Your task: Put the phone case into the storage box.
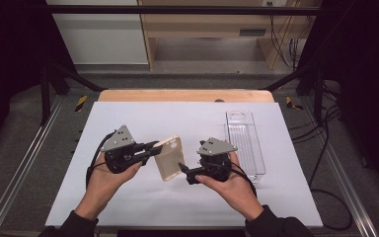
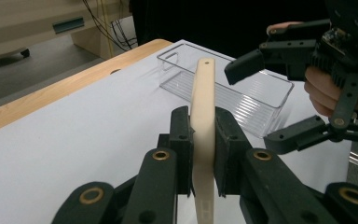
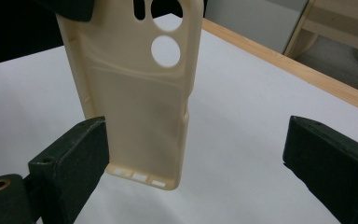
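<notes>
A white-topped table with a pale wooden far edge carries a clear ribbed rectangular plastic tray at its right side. Above the middle of the table, the left gripper clamps a cream soft-plastic phone case by its edge, holding it off the surface. The right gripper, jaws spread wide, sits at the case's lower end, one pad just beside it.

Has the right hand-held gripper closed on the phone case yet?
No, in the right gripper view its jaws stand wide apart around the phone case, which the left hand-held gripper clamps.
</notes>
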A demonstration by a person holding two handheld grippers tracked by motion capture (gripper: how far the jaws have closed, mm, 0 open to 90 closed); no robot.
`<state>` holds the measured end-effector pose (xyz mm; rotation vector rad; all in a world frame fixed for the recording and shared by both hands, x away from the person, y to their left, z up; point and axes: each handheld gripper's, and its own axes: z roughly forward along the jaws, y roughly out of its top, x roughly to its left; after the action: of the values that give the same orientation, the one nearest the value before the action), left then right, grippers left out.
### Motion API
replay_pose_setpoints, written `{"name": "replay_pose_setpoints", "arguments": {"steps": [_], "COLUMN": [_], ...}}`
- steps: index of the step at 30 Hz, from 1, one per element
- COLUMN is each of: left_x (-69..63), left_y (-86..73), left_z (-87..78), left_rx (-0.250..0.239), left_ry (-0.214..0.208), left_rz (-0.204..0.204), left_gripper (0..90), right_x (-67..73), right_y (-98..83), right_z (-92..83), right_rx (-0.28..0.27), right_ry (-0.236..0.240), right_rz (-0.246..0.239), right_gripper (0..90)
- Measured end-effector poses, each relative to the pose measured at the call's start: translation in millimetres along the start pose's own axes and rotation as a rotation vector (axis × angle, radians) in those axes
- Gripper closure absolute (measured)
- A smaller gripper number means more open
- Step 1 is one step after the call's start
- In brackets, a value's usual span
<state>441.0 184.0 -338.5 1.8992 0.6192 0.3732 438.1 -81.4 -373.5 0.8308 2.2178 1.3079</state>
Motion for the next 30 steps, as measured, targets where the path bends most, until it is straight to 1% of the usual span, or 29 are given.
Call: {"name": "replay_pose_setpoints", "arguments": {"steps": [6, 11, 23, 27, 30], "left_x": [-2.0, -2.2, -3.7, -4.5, -5.1], "left_y": [2.6, 2.5, 3.3, 4.2, 5.1], "left_z": [0.1, 1.1, 1.4, 1.4, 1.5], "left_rx": [0.010, 0.020, 0.029, 0.031, 0.031], "left_ry": [-0.006, -0.011, -0.016, -0.013, -0.012], "left_rz": [0.015, 0.020, 0.027, 0.025, 0.025], "left_gripper": [79.5, 79.5, 79.5, 79.4, 79.5], "right_x": [-1.8, -3.8, -2.4, -1.7, -0.6], "right_y": [4.7, 7.4, 11.1, 11.2, 11.9], "right_z": [0.3, -1.3, 0.5, 2.2, 2.7], "right_rx": [-0.008, -0.013, -0.017, -0.019, -0.013], "right_ry": [0.001, 0.001, 0.004, 0.002, 0.012], "right_rz": [-0.020, -0.031, -0.042, -0.034, -0.024], "right_gripper": [8.7, 10.6, 15.4, 19.8, 26.4]}}
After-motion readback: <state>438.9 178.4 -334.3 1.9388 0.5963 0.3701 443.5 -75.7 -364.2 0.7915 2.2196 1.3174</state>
